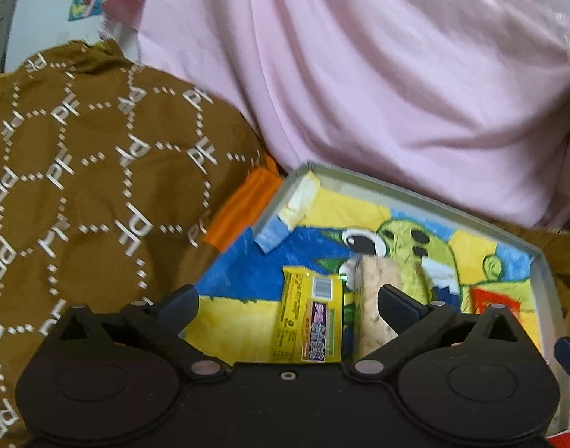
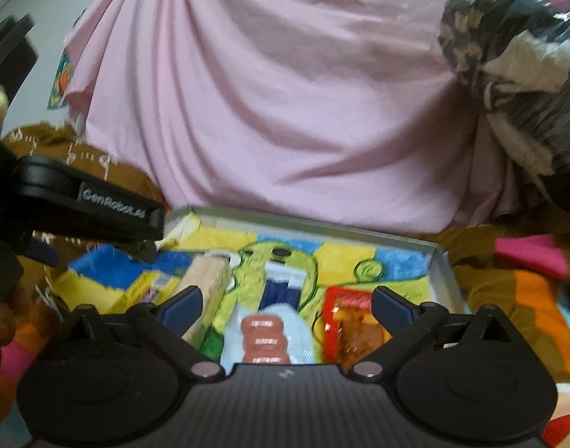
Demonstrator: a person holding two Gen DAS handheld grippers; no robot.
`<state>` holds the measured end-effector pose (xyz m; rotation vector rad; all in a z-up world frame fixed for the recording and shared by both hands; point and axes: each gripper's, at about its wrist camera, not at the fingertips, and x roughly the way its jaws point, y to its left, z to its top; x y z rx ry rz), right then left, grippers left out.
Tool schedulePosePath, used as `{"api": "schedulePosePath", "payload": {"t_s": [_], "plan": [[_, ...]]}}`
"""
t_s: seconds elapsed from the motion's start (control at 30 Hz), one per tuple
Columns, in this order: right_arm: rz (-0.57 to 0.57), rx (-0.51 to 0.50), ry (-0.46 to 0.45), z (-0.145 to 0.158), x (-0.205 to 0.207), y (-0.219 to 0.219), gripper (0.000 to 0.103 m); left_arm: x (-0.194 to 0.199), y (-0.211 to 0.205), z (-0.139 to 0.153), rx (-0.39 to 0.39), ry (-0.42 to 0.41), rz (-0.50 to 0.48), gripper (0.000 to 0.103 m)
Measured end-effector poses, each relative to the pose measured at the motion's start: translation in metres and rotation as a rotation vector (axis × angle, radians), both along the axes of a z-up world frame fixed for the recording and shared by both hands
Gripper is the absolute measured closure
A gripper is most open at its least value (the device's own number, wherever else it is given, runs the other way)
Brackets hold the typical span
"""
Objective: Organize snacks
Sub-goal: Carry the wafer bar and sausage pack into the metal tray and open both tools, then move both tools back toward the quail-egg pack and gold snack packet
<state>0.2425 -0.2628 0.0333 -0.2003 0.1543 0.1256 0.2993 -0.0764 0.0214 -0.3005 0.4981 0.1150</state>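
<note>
A shallow grey tray [image 1: 415, 196] lined with a bright cartoon drawing holds the snacks. In the left wrist view a yellow packet [image 1: 309, 321] and a beige speckled bar [image 1: 374, 306] lie side by side in it. My left gripper [image 1: 285, 295] hovers over them, open, its pads apart from both. In the right wrist view my right gripper [image 2: 287, 295] stands open above a pale blue packet of round biscuits [image 2: 264, 332] and a red packet [image 2: 348, 317], touching neither. The beige bar [image 2: 206, 283] lies left of them. The left gripper's body [image 2: 98, 209] juts in from the left over the tray [image 2: 322, 226].
Pink cloth [image 1: 359, 74] rises right behind the tray. Brown fabric with white lettering [image 1: 80, 186] bulges on the left, an orange cloth [image 1: 244, 205] at the tray's corner. A dark patterned bundle in plastic [image 2: 509, 56] sits upper right. A person's hand [image 2: 1, 321] shows at the left edge.
</note>
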Motion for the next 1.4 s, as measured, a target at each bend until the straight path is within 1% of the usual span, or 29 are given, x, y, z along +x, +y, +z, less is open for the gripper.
{"api": "schedulePosePath", "payload": {"t_s": [0.13,0.37,0.47,0.57,0.7,0.8,0.93,1.03,1.23,1.4], "plan": [[-0.007,0.045,-0.009,0.02,-0.015,0.002,0.0,-0.02,0.007,0.017,-0.005,-0.022,0.02,0.001],[0.002,0.076,-0.008,0.054,-0.058,0.014,0.0,-0.07,0.021,0.043,-0.003,-0.056,0.058,0.001],[0.002,0.07,-0.001,0.062,-0.077,0.02,0.0,-0.095,0.031,0.049,-0.005,-0.06,0.065,0.001],[-0.009,0.071,0.012,0.067,-0.097,0.024,0.0,-0.118,0.041,0.052,0.011,-0.055,0.056,0.001],[-0.024,0.095,0.053,0.066,-0.122,0.026,0.0,-0.149,0.051,0.048,0.03,-0.041,0.038,0.001],[-0.034,0.059,0.069,0.063,-0.141,0.031,0.0,-0.171,0.056,0.041,0.052,-0.028,0.022,0.001],[-0.037,0.035,0.084,0.058,-0.167,0.035,0.0,-0.199,0.059,0.032,0.118,-0.026,-0.001,0.001],[-0.036,0.034,0.1,0.056,-0.185,0.036,0.0,-0.213,0.06,0.026,0.152,-0.018,-0.004,0.001],[-0.036,0.035,0.154,0.046,-0.216,0.032,0.0,-0.235,0.061,0.012,0.185,0.007,-0.031,0.001],[-0.038,0.04,0.192,0.038,-0.232,0.03,0.0,-0.246,0.063,0.0,0.208,0.034,-0.057,0.001]]}}
